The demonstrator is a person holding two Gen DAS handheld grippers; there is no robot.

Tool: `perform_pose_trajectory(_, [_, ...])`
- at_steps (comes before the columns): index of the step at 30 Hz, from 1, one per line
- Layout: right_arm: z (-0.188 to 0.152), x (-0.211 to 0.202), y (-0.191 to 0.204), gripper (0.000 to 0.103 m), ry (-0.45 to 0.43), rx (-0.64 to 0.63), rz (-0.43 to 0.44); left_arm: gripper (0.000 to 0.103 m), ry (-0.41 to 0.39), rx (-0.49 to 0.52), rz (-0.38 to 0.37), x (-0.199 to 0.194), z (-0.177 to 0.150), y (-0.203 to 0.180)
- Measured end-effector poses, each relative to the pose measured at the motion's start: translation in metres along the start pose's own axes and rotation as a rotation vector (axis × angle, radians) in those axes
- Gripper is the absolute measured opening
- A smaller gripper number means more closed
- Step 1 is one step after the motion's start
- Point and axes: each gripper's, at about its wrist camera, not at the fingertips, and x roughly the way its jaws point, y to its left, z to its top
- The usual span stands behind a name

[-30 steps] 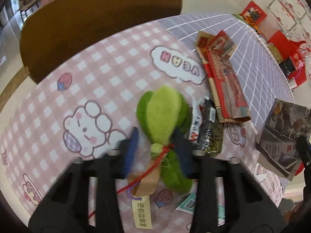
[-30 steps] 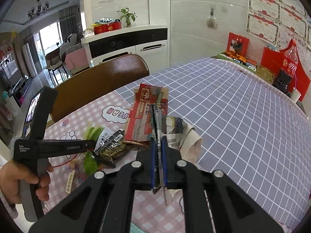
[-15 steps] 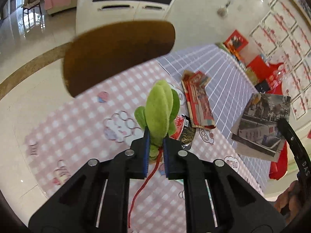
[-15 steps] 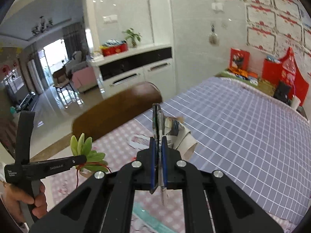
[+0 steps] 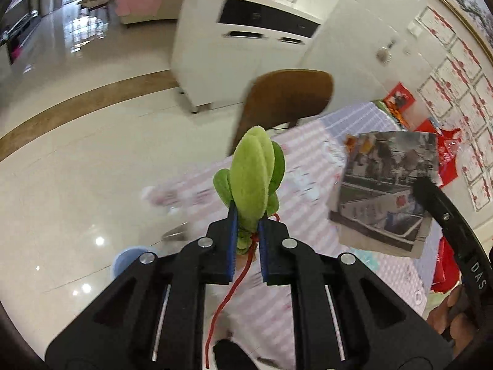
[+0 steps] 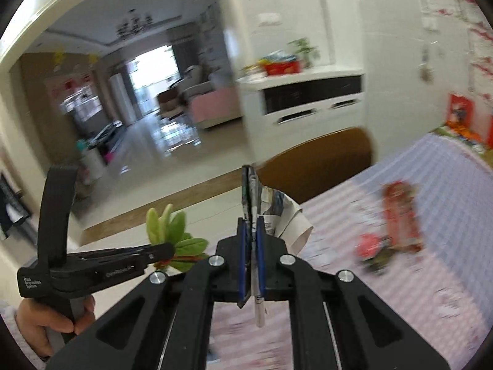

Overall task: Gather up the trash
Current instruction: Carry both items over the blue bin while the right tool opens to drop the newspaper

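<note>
Left gripper [image 5: 245, 231] pinches the green plush sprig [image 5: 254, 178] by its tied stem; leaves stick up past the blue pads, red string [image 5: 229, 293] dangles below the jaws. Right gripper [image 6: 252, 262] is clamped on a folded newspaper [image 6: 279, 212], held edge-on, printed sheet fanning to the right. Both items are in the air, off the table. In the right wrist view the left gripper is gripped by a hand [image 6: 49, 320] at lower left. Behind: checked tablecloth [image 6: 446, 215] with a red wrapper [image 6: 399, 212] and a dark snack packet [image 6: 374, 257] on it, brown chair back [image 5: 286, 98], white cabinet [image 5: 246, 46].
</note>
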Motion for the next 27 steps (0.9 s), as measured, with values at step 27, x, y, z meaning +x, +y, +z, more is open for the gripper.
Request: perform_pose_trajectory(27, [-0.142,0.136,0.224,0.007,0.499,0.023,0.183,0.012,0.156,-0.274,0.147,-0.051,-0.106,0.229])
